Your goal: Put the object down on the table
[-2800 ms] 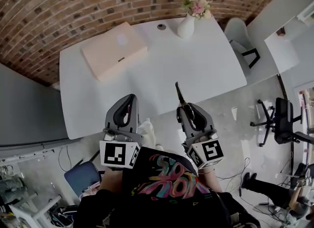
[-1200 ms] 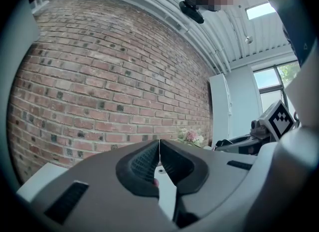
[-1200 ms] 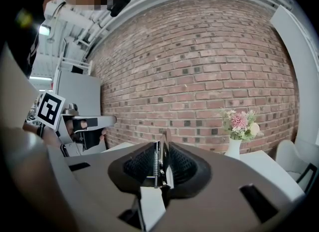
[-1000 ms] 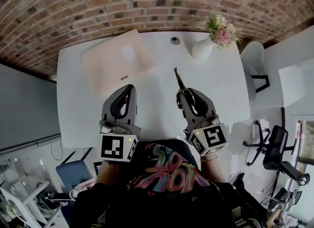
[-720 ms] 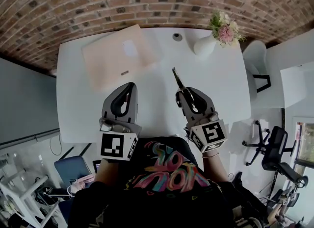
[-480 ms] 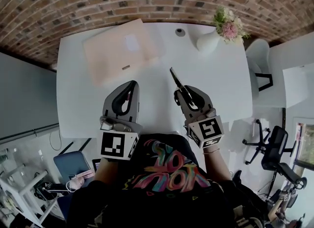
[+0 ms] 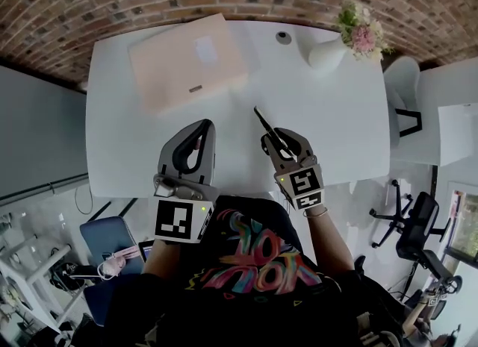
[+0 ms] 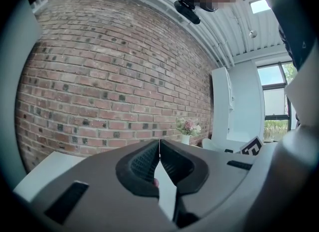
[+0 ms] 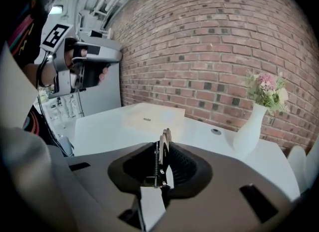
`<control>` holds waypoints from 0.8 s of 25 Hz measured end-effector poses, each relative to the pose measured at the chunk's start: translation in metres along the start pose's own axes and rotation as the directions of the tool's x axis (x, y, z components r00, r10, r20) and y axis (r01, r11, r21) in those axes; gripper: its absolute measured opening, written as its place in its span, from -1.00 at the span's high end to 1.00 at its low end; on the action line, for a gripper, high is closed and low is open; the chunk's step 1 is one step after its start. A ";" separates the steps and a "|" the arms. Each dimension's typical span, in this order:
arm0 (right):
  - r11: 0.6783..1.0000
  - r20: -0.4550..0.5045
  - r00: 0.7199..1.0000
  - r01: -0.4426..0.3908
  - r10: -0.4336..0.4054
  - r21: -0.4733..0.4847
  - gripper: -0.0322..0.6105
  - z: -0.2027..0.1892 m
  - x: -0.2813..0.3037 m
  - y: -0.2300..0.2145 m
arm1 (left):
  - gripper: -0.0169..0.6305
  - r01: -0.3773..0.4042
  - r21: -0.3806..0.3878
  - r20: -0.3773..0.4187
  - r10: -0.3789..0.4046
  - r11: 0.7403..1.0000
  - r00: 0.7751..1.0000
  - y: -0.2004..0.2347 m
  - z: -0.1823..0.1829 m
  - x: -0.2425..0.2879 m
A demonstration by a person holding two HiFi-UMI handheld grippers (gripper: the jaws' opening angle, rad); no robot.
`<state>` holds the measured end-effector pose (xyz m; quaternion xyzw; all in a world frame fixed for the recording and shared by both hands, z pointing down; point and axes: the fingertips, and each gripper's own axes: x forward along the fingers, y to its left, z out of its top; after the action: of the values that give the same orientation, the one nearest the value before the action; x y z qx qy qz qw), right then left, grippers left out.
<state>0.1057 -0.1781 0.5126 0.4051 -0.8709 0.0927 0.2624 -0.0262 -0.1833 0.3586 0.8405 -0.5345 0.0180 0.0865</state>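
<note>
Object [image 7: 262,119] thin, metallic, kind unclear, clamped in right gripper [image 7: 278,141] fingers; left gripper [image 7: 204,125] fingers closed, empty.

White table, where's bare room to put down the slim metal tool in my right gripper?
Free: the white table's right part, between the right gripper and the white vase of pink flowers; the left strip beside the left gripper, short of the flat beige box. Crowded: the far edge, with box, grey disc and vase.
</note>
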 end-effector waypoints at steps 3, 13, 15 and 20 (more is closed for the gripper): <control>1.000 -0.027 1.000 -0.015 0.015 -0.016 0.57 -0.015 0.012 0.002 | 0.86 -0.004 0.016 -0.021 0.004 1.000 1.000 0.000 -0.007 0.000; 0.998 -0.072 0.997 -0.035 0.031 -0.053 0.57 -0.051 0.035 0.010 | 0.86 -0.027 -0.022 -0.022 0.026 0.999 0.999 -0.006 -0.009 0.005; 0.998 -0.074 0.997 -0.041 0.037 -0.055 0.57 -0.056 0.038 0.013 | 0.86 -0.025 -0.020 -0.029 0.024 1.000 0.999 -0.006 -0.012 0.005; 0.996 -0.088 0.995 -0.050 0.043 -0.072 0.57 -0.076 0.044 0.017 | 0.86 -0.029 -0.012 -0.040 0.028 1.000 0.999 -0.009 -0.017 0.005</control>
<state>0.0990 -0.1674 0.6010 0.3704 -0.8708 0.0839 0.3123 -0.0147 -0.1807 0.3746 0.8317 -0.5447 0.0329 0.1021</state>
